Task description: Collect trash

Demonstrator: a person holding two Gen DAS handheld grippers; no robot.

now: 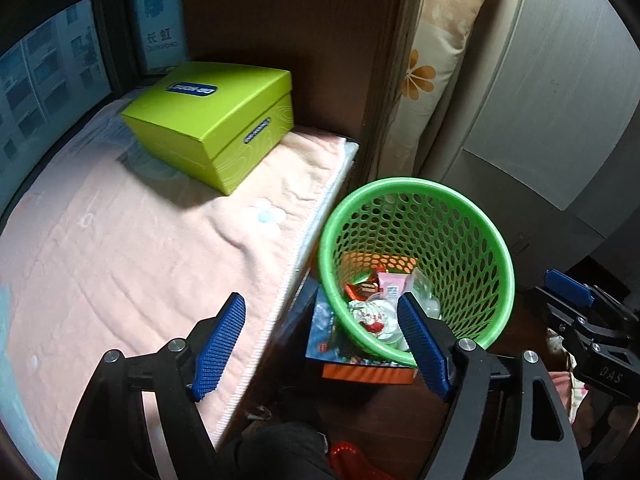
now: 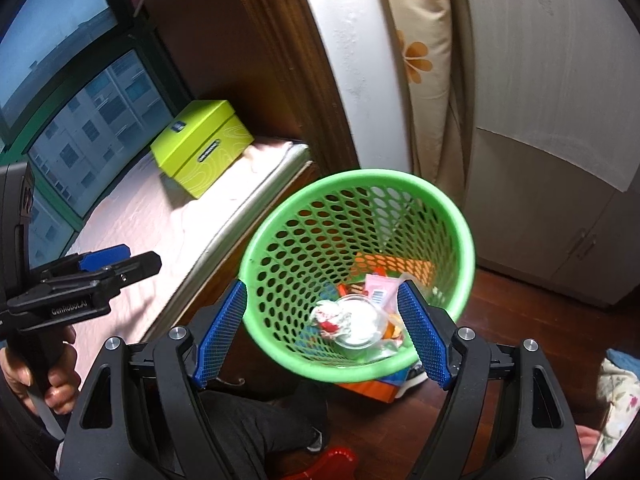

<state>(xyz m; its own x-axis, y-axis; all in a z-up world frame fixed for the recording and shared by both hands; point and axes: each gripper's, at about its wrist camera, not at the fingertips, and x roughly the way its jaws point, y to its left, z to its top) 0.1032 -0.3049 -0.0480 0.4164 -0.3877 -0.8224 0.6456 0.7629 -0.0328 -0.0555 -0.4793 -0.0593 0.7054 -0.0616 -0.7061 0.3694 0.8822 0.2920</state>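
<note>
left tongs [image 1: 322, 344] spread wide, blue ribbed pads apart, nothing between them. they point down over the gap between the bed edge and the green mesh basket [image 1: 480, 240]; the right pad overlaps the basket's near rim in the left wrist view.

right tongs [image 2: 322, 334] also spread, nothing pinched. seen from the right wrist, both pads flank the near rim of the basket, hovering above it; contact with the rim cannot be told.

basket stands on the dark wood floor [image 2: 520, 340], just beside the bed, tilted toward the cameras. under its near side lies an orange-edged flat box [image 1: 368, 374].

trash already in the basket bottom: a pink wrapper with barcode [image 2: 378, 286], a crumpled white-and-red wrapper [image 2: 330, 316], a clear plastic cup [image 2: 360, 322], a red-brown snack packet [image 1: 362, 289], an orange card piece [image 2: 394, 266] against the far wall.

bed carries a pink blanket [image 1: 140, 240] with a lime green lidded box [image 1: 212, 120] resting near the window [image 2: 80, 120].

a hand [image 2: 48, 372] grips the handle of the left tool at the left edge of the right wrist view. behind the basket: a floral pillow [image 1: 432, 60] wedged upright beside a pale wardrobe [image 1: 560, 100].
</note>
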